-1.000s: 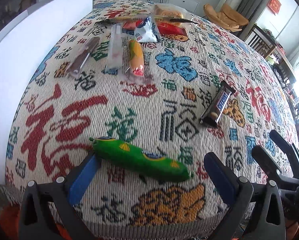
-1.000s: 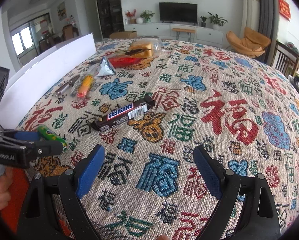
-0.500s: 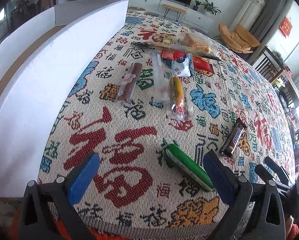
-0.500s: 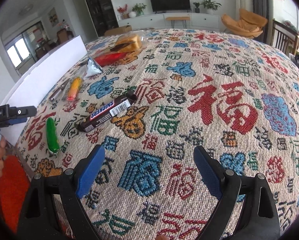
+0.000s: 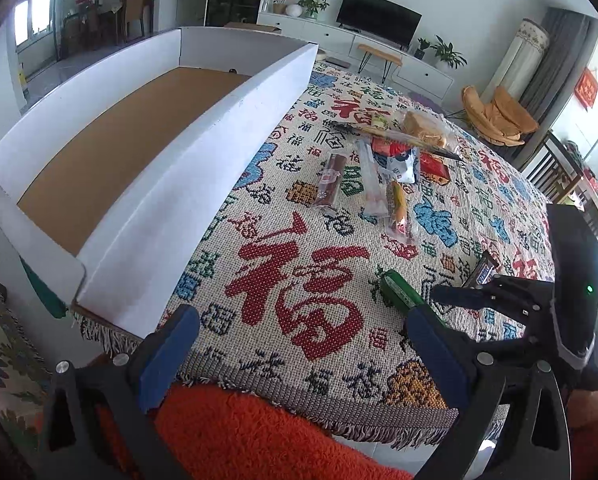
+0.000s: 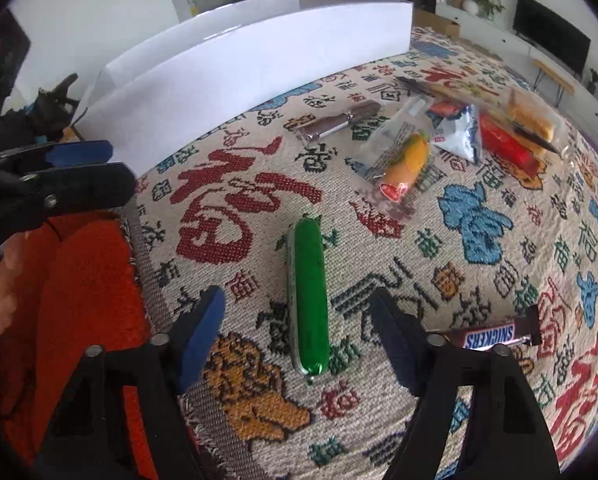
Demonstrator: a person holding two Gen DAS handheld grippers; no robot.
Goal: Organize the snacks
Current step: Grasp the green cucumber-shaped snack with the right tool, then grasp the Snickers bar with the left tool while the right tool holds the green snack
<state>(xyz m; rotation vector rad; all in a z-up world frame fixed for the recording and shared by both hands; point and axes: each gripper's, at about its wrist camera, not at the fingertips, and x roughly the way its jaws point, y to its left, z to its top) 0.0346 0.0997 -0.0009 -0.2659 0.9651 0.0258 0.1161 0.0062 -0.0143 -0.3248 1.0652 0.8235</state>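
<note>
Your right hand-held gripper (image 6: 295, 336) has just been closing its jaws, yet the blue pads (image 6: 201, 334) still stand apart on either side of the glossy green sausage-shaped snack stick (image 6: 307, 292), which lies flat between them on the woven tablecloth with red, blue and green characters (image 6: 479, 220) covering the tabletop; neither pad presses on it. Just to the right of that gripper lies the brown Snickers bar (image 6: 495, 334), partly hidden behind the right finger. Your left hand-held gripper (image 5: 299, 354) hangs over the near fringe of the cloth with its jaws wide apart and nothing between them, above a fuzzy orange-red surface (image 5: 239, 440). Farther across the cloth lie the other snacks: a brown stick in clear wrap (image 6: 339, 122), an orange-yellow roll in a clear packet (image 6: 405, 160), a small silver-white pouch (image 6: 461, 134), a red packet (image 6: 507, 144) and bagged bread (image 6: 533, 118), clustered close together. Along the far left edge stands the long white cardboard box with a brown floor (image 5: 203, 160), empty of snacks.
</note>
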